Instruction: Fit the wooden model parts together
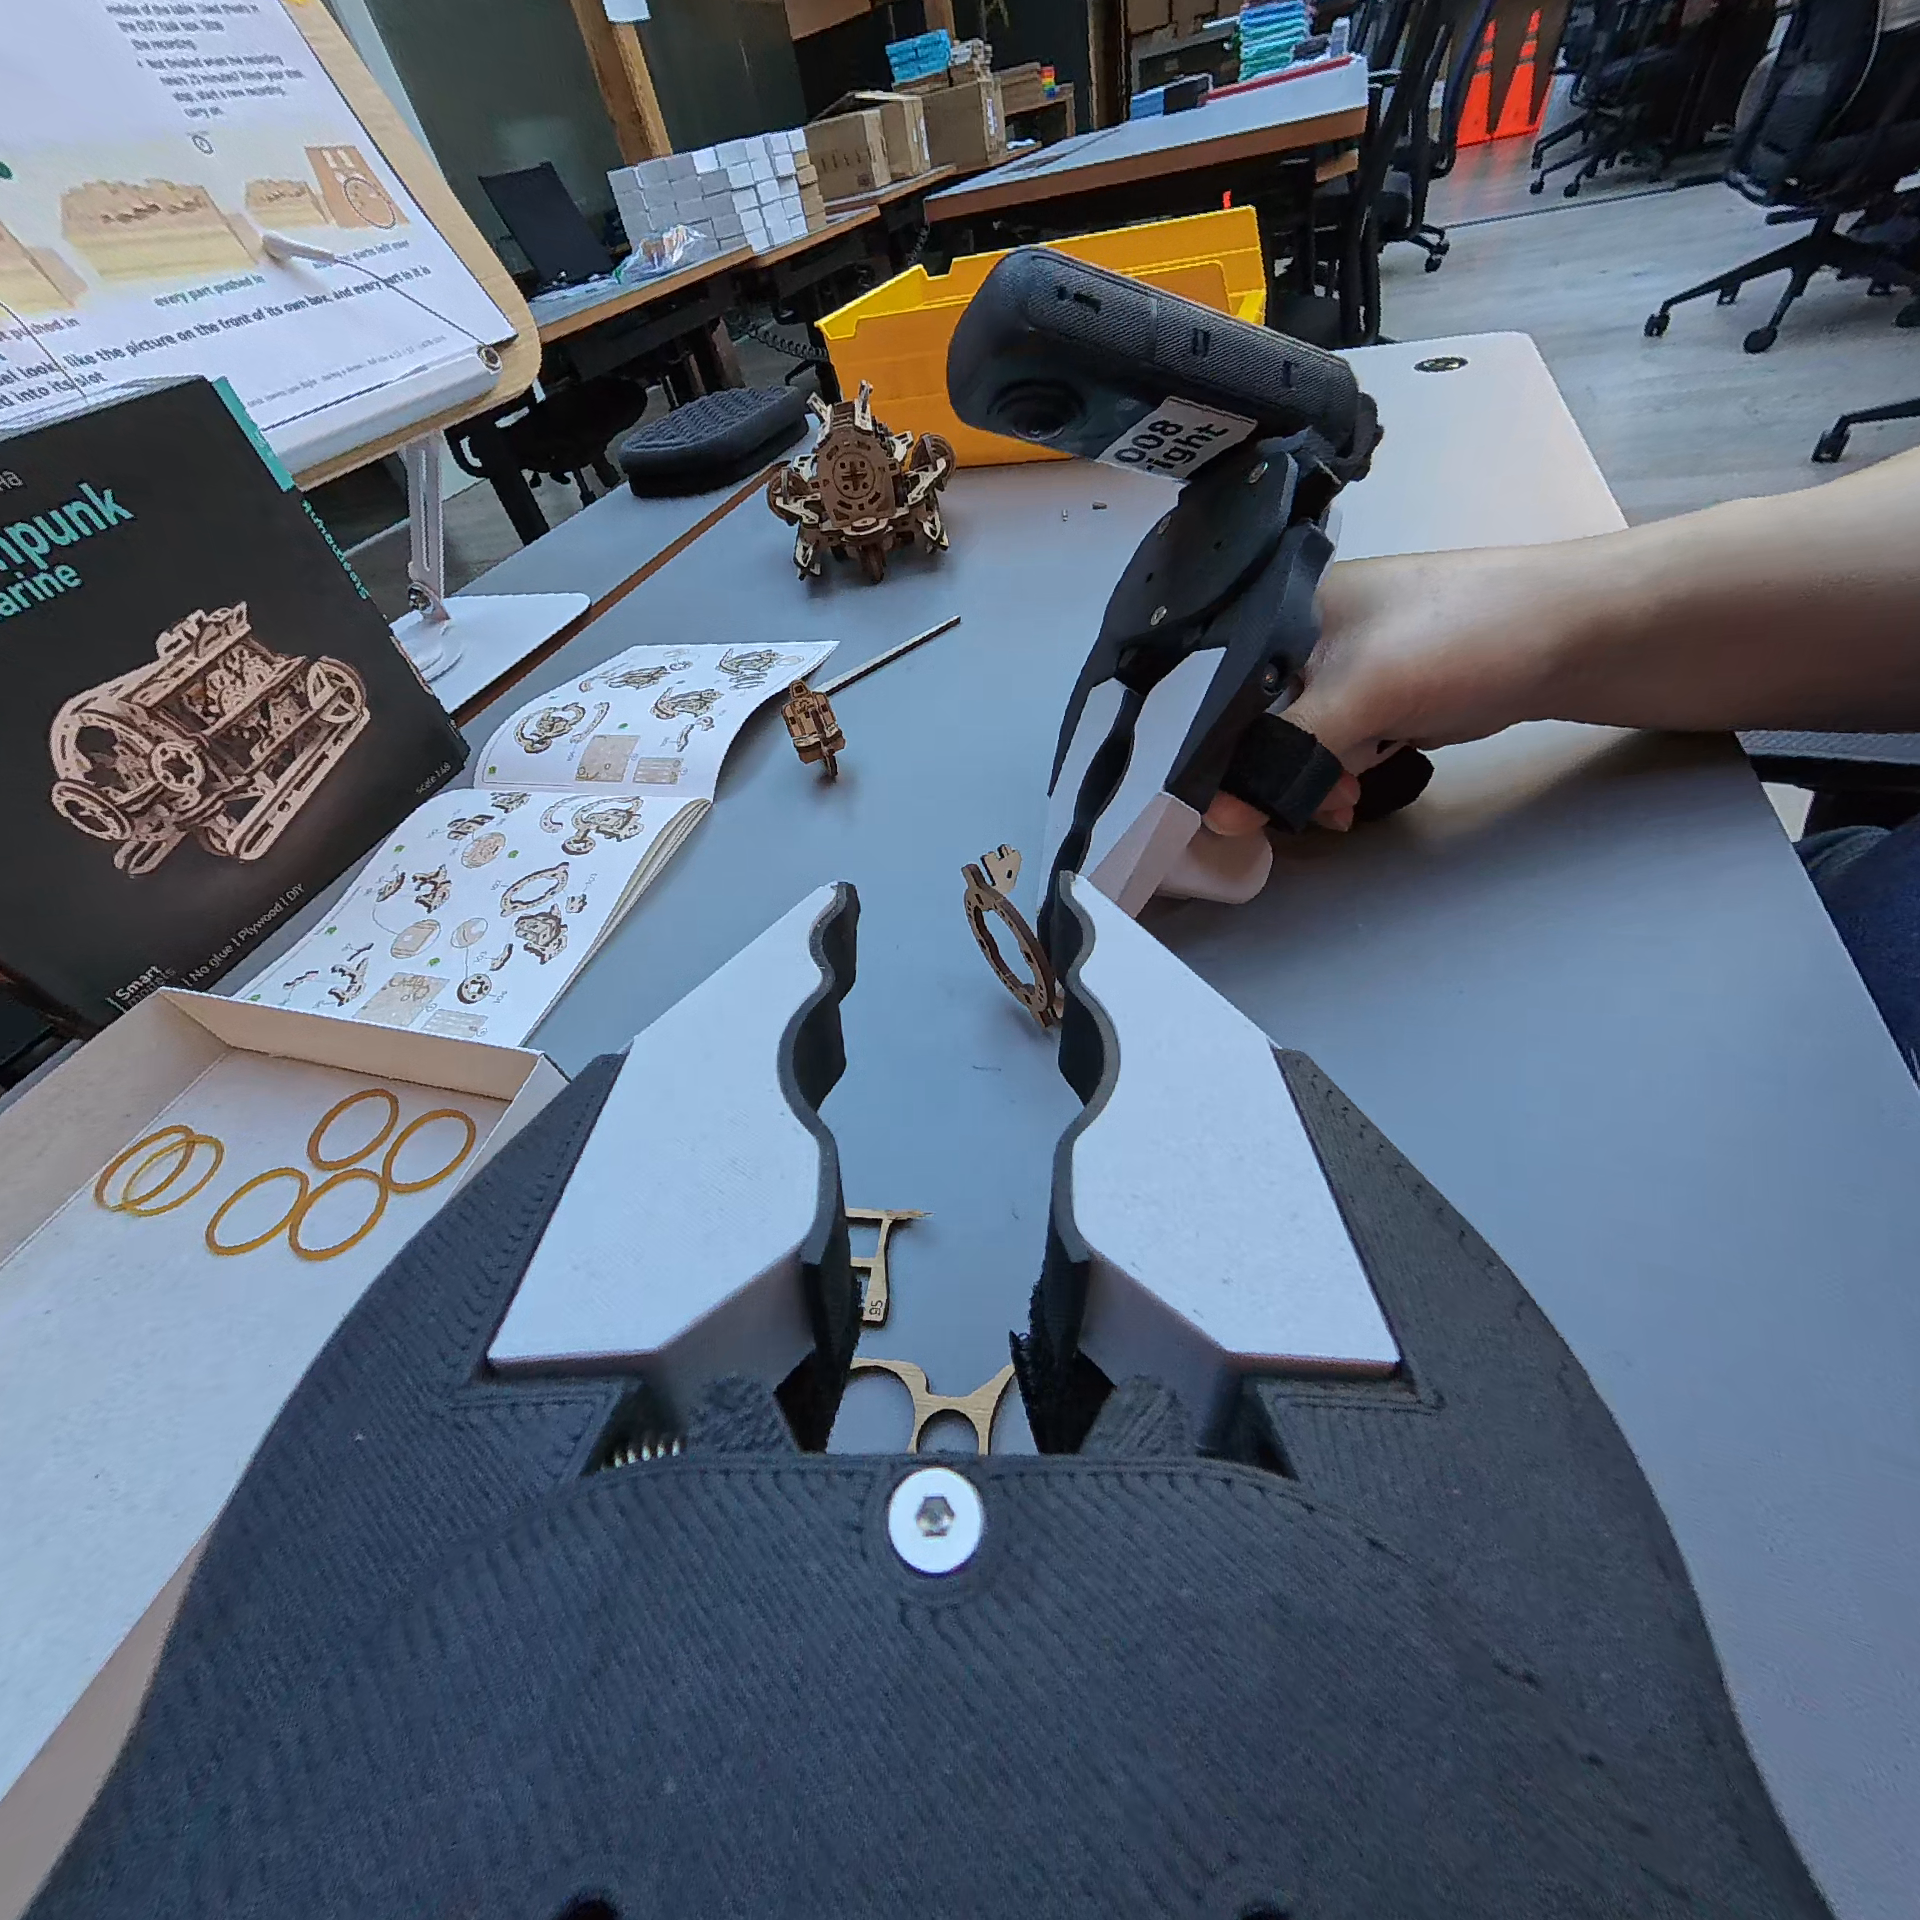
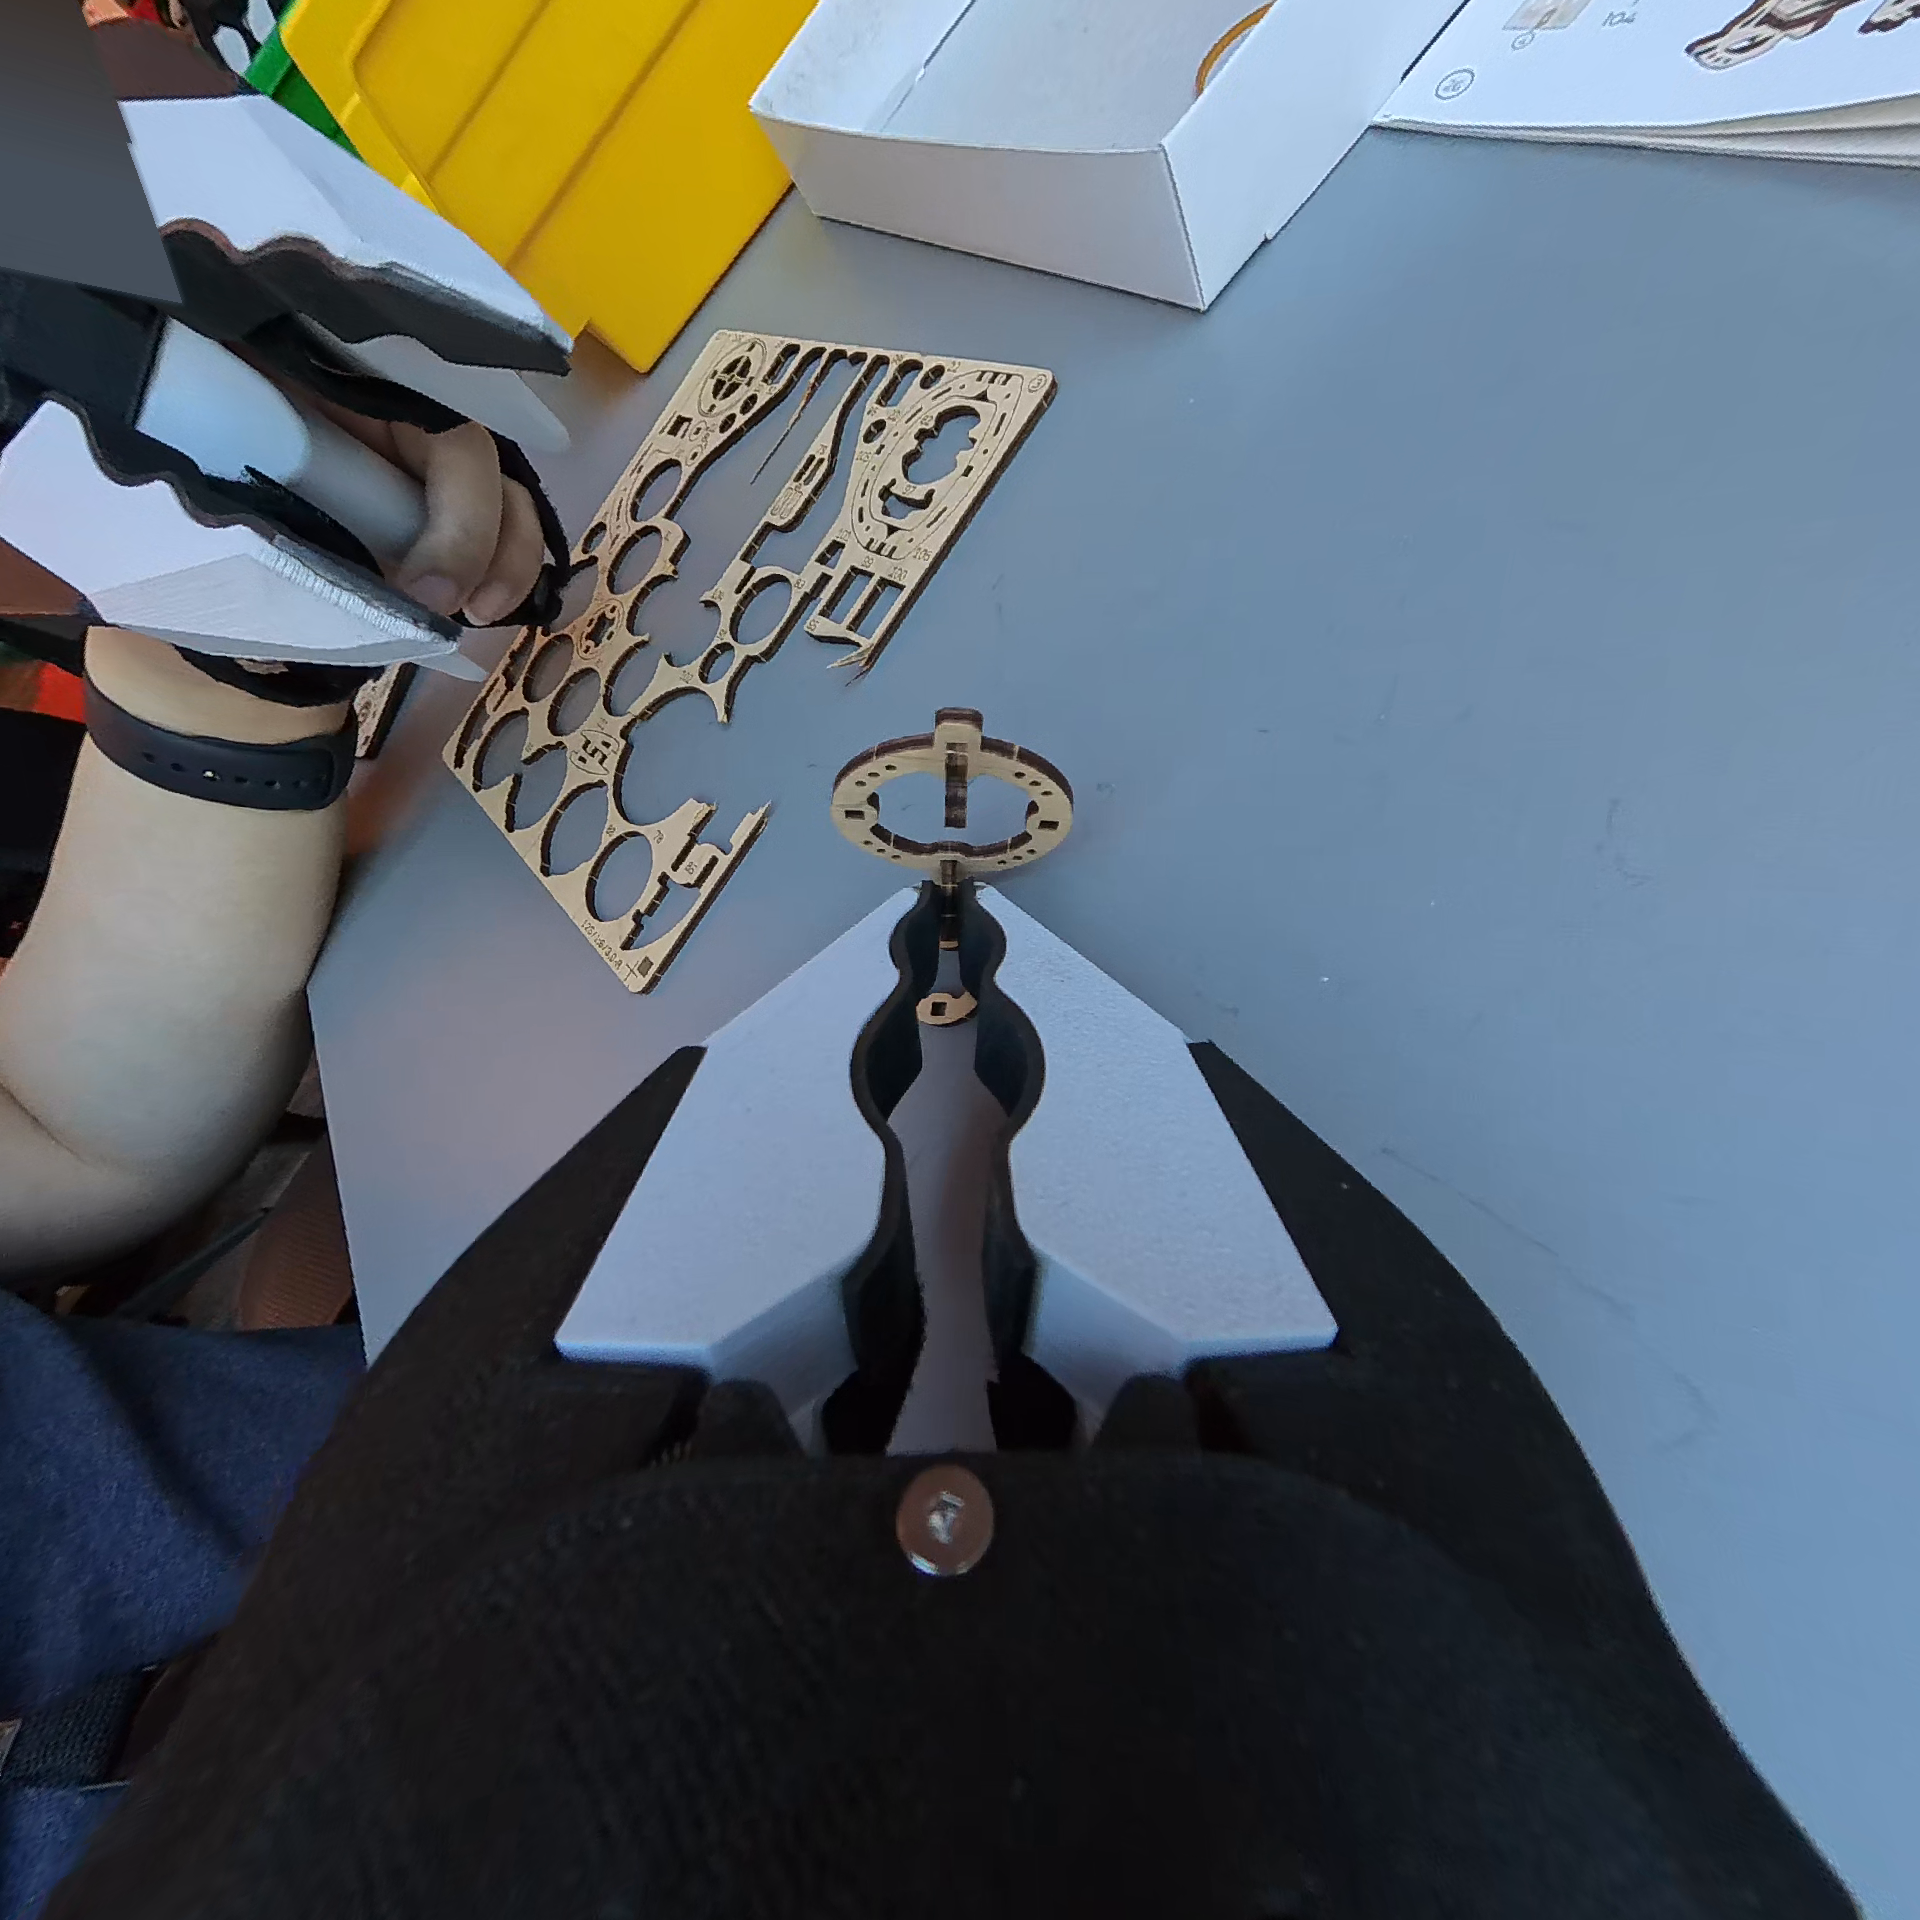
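The right gripper (image 2: 948, 896) had its fingers pinched on the stem of a wooden ring piece (image 2: 951, 805), ring standing just past the tips. The left gripper (image 1: 956, 914), fingers apart and empty, hung nearby above the punched wooden sheet (image 2: 727, 644) on the tabletop (image 2: 1455, 831).

Matt grey table (image 2: 1455, 727), pale wooden ring (image 2: 951, 810)

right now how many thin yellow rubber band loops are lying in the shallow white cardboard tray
6, all in the shallow white cardboard tray: two overlapping at far left, two touching along the front, two behind them. The left gripper's body may hide more.
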A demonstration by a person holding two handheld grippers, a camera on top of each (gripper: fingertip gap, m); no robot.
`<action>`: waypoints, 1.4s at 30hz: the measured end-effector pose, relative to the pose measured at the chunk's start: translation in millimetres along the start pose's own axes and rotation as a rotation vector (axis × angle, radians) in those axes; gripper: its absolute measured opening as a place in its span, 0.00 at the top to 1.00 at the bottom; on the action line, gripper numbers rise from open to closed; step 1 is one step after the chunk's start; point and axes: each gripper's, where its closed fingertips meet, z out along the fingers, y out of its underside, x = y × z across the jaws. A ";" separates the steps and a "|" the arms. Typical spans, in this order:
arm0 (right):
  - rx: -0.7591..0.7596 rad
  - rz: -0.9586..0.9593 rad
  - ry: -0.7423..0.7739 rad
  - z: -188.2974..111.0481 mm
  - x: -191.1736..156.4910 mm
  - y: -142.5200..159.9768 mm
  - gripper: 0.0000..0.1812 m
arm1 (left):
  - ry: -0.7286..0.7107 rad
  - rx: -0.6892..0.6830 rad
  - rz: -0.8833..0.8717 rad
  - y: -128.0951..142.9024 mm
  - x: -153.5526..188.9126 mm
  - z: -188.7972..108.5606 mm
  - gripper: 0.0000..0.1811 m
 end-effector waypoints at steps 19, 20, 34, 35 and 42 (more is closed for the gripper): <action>0.008 -0.384 0.298 1.1 -3.2 0.7 1.00 | -0.017 0.025 0.009 -5.9 -1.6 -3.3 0.80; 0.008 -0.395 0.308 1.1 -3.3 0.8 1.00 | -0.018 0.027 0.011 -6.3 -1.6 -3.6 0.80; 0.048 -0.281 0.222 -1.5 -3.7 -3.7 0.99 | -0.020 0.029 0.012 -7.4 -1.4 -4.4 0.80; 0.083 -0.243 0.182 -3.5 -6.3 -7.9 0.99 | -0.022 0.026 0.016 -7.0 -1.2 -4.1 0.79; 0.458 0.128 -0.390 -50.4 -54.1 -68.9 1.00 | -0.032 0.017 0.069 -14.6 10.9 5.7 0.71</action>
